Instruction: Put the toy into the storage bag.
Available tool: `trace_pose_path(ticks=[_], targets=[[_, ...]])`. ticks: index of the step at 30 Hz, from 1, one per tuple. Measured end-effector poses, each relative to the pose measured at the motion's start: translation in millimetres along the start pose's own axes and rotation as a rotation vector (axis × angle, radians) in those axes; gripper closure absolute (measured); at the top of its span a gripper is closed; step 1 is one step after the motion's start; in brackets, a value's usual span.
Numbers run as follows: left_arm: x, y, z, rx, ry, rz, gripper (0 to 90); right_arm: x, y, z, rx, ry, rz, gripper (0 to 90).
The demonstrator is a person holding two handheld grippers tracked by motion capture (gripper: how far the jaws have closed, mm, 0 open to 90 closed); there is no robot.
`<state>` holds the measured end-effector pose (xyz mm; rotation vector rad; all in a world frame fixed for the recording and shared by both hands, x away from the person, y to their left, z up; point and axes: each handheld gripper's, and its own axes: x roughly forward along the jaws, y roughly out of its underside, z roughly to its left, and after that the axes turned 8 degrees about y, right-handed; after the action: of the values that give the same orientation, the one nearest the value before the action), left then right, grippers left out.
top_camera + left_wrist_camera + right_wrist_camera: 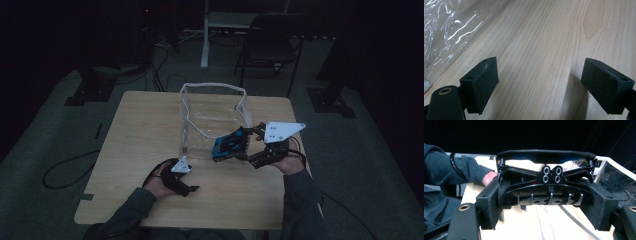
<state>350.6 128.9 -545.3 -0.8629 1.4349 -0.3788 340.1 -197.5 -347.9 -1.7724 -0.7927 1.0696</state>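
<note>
A blue and black toy car [230,145] hangs just above the table at the front right corner of a clear plastic bag [214,114], with my right gripper [249,145] shut on it. In the right gripper view the car's black rear [546,181], with its wing and exhaust pipes, sits between the two pads [489,205] of that gripper [546,203]. My left gripper [187,176] rests low on the wooden table [140,130] in front of the bag. Its jaws stand wide apart in the left gripper view [540,72], with bare wood between them.
The bag stands upright with its mouth open, white trim around the rim; its wrinkled wall [444,32] lies left of my left gripper. Beyond the table stand a dark folding chair [272,42] and a white post [205,35]. Cables run across the floor.
</note>
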Motion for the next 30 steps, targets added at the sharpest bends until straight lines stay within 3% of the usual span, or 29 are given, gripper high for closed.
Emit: trace_pose_path(ticks=[9, 13, 20, 30], targets=[[0.1, -0.1, 0.1, -0.001, 0.001, 0.003, 14.5, -11.5, -13.5, -8.4, -0.004, -0.004, -0.044, 25.6], [0.2, -0.1, 0.2, -0.002, 0.001, 0.003, 14.5, -17.5, -21.2, -16.2, -0.01, 0.018, -0.051, 25.6], [0.0, -0.1, 0.5, -0.002, 0.002, 0.004, 14.5, -20.7, -28.9, -37.8, -0.002, 0.054, -0.022, 25.6], [-0.2, -0.1, 0.9, -0.004, 0.001, 0.004, 14.5, -9.5, -29.1, -67.8, 0.015, 0.075, 0.012, 25.6]])
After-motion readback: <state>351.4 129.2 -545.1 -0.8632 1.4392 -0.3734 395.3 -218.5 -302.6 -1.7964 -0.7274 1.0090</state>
